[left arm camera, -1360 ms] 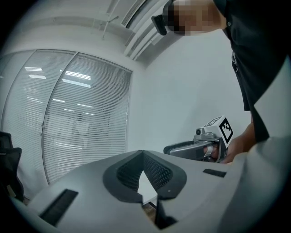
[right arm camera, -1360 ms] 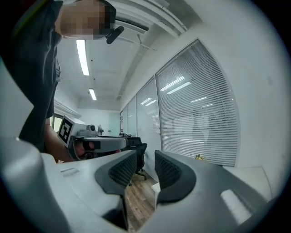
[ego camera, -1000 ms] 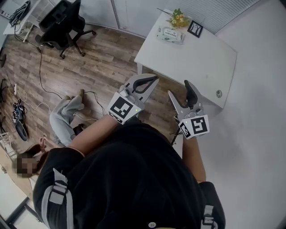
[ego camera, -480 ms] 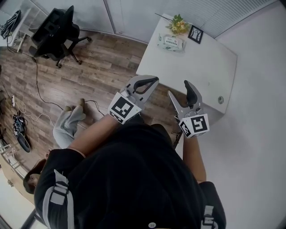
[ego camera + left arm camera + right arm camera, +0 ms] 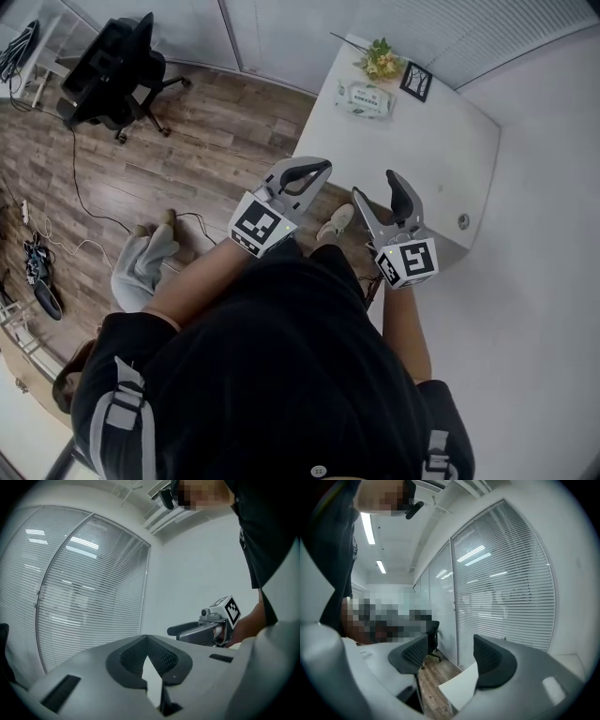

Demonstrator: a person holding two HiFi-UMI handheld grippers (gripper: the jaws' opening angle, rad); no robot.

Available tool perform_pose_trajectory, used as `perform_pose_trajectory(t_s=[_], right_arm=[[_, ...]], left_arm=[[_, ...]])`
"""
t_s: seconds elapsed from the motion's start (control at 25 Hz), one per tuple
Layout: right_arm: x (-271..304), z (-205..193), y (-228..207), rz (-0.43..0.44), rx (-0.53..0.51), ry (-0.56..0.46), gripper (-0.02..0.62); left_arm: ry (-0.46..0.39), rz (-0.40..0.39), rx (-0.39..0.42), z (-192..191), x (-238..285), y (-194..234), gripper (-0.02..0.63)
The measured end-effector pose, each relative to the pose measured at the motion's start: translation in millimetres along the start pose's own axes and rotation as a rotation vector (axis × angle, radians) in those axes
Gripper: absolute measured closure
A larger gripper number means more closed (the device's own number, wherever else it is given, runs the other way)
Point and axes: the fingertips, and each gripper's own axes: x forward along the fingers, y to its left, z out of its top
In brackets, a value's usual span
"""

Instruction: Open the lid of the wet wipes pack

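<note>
White table top [image 5: 427, 155] fills the upper right of the head view, standing on a brown wooden floor [image 5: 206, 131]. At the far end of the table lies the pale green and white wet wipes pack [image 5: 364, 97]. It lies flat, just beside a little bunch of yellow flowers [image 5: 380, 58] and a small black picture frame [image 5: 415, 81]. The pack is too small here to tell if its lid is up or down. A black office chair on wheels [image 5: 112, 66] stands far off to the left on the floor. The person in the black top holds both tools out in front, over the near edge of the table and well apart from the pack. The grey left gripper [image 5: 319, 169] has its tips touching, so its two jaws make a closed loop. The grey right gripper [image 5: 375, 186] has its jaws spread.

The left gripper view looks up at long window blinds [image 5: 89, 592] and a plain white wall. The two black pads meet at their tips and nothing sits between them. The right gripper shows off to the side with its marker cube.

The right gripper view shows its two black pads held wide apart with nothing in them. Between them you can see the wooden floor and one corner of the white table. The black chair stands behind, beside more blinds.
</note>
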Motion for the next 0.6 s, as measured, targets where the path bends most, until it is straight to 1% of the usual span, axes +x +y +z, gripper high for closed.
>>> perform_pose_trajectory(t_s=[0.2, 0.28, 0.48, 0.6], right_arm=[[21.6, -0.7, -16.1, 0.034, 0.004, 0.003, 0.28], [29.2, -1.3, -26.8, 0.059, 0.006, 0.007, 0.299], [47.7, -5.6, -64.0, 0.096, 0.001, 0.024, 0.301], [59.7, -11.8, -89.9, 0.121, 0.005, 0.045, 0.301]], left_arm=[[0.014, 0.027, 0.005, -3.1, 11.8, 19.2, 0.606], [0.019, 0.044, 0.007, -3.1, 20.7, 26.6, 0.606], [0.038, 0.082, 0.015, -3.3, 50.2, 42.3, 0.606], [0.064, 0.101, 0.024, -8.8, 73.1, 50.5, 0.606]])
